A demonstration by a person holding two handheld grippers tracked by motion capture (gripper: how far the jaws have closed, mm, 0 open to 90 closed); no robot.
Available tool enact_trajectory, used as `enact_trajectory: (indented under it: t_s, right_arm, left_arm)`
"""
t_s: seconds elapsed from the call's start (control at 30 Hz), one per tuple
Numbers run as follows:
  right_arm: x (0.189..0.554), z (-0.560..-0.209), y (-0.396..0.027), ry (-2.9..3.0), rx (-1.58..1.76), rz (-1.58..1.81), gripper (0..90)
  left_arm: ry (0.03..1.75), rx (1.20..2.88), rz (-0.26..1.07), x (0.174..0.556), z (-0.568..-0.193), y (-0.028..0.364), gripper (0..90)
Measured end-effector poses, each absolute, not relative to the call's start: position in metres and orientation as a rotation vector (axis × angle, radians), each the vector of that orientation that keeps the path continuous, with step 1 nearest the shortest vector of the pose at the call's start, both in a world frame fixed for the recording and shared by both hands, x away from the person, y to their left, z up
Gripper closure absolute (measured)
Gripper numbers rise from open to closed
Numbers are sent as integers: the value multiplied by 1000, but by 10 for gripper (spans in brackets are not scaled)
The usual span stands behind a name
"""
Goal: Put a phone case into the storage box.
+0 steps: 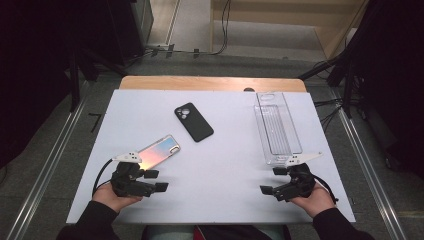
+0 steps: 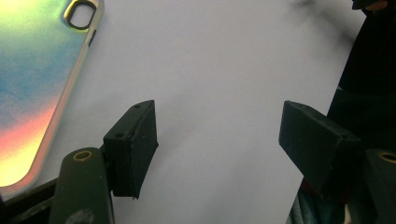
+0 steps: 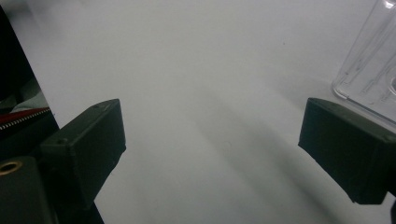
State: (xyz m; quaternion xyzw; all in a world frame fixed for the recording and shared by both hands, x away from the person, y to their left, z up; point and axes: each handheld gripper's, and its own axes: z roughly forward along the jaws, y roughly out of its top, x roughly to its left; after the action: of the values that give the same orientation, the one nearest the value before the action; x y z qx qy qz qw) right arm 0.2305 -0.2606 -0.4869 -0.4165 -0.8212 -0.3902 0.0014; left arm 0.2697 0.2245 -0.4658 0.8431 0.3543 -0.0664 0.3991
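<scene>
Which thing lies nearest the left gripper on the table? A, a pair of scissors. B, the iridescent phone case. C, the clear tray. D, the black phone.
B: the iridescent case lies right beside the left gripper, while the black phone sits farther up the table and the clear tray is over by the right gripper.

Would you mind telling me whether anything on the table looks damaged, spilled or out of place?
Nothing stands out. The black phone, the rainbow phone case and the clear tray lie flat and intact on the white table.
</scene>
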Motion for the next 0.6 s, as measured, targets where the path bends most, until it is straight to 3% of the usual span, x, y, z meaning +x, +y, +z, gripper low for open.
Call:
enact_trajectory:
  t_s: [0.6]
  right_arm:
    - [229,-488,-263,-2584,-1299,-1236,56]
  left_arm:
    - [906,2140,-168,270,-466,223,280]
